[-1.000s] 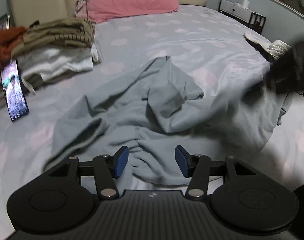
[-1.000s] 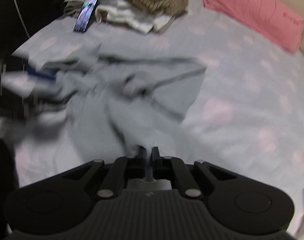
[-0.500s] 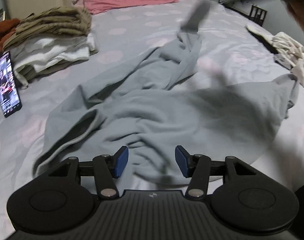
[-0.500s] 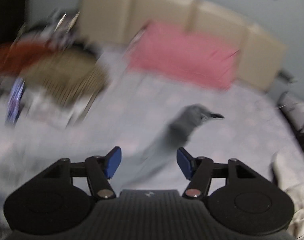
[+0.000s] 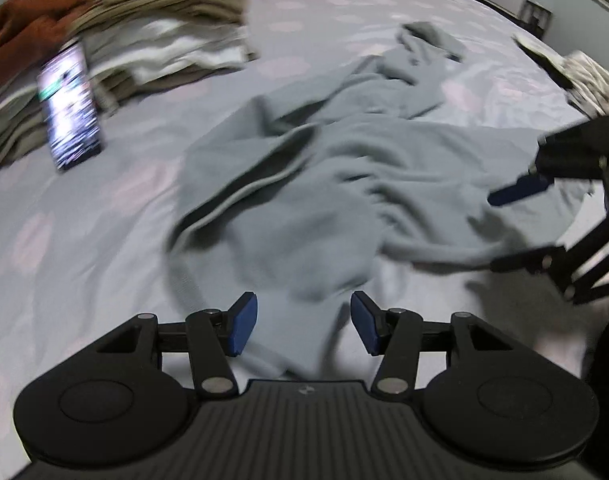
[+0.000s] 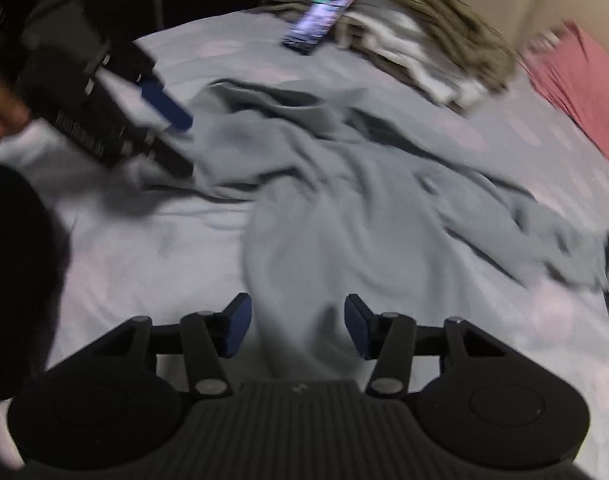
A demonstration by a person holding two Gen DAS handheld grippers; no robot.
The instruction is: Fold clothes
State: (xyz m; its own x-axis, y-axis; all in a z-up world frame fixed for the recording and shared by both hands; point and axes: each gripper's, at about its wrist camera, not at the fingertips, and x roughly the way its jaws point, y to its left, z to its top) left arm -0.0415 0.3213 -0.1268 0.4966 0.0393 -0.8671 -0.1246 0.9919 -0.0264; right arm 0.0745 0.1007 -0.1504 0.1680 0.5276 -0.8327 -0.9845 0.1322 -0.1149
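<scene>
A grey long-sleeved garment [image 5: 344, 168] lies rumpled and spread on the bed, one sleeve stretched toward the pillows. It also shows in the right wrist view [image 6: 364, 208]. My left gripper [image 5: 302, 326] is open, its blue pads hovering over the garment's near hem. My right gripper [image 6: 296, 330] is open over another part of the hem; it also shows at the right of the left wrist view [image 5: 516, 224], open. The left gripper shows at the upper left of the right wrist view [image 6: 164, 120].
A stack of folded clothes [image 5: 152, 40] and a lit phone [image 5: 70, 104] lie at the left of the bed [image 5: 84, 220]. A pink pillow [image 6: 584, 80] sits at the head. More crumpled clothes [image 5: 592, 76] lie at the right edge.
My right gripper let go of the garment's sleeve, which now lies flat toward the pillows, and came back down open at the hem. My left gripper shifted closer to the hem.
</scene>
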